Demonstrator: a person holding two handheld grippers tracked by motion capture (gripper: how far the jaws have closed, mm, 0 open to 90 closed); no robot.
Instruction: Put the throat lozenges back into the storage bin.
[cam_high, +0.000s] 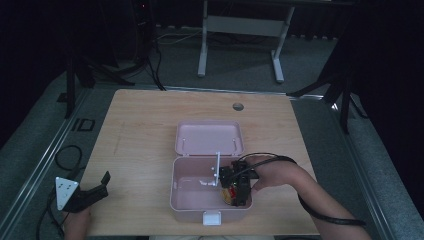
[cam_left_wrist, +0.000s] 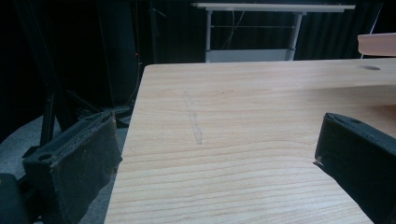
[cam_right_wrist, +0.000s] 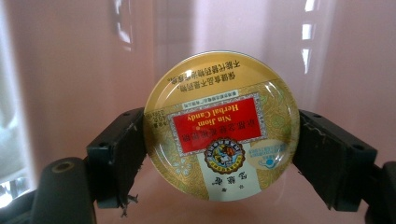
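We have the round candy tin (cam_right_wrist: 222, 126) pinched edge-on by the right gripper (cam_right_wrist: 219, 158), low in the pink box (cam_high: 190, 200), lower centre of the high view. Likely light, rigid, slick lid: grip the rim across its diameter. Left gripper (cam_left_wrist: 215, 154) spread, empty, lower left.

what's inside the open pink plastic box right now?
The right gripper is inside the pink plastic box, clamped on a round gold candy tin. A white divider stands mid-box. The gripper hides the floor beneath the tin.
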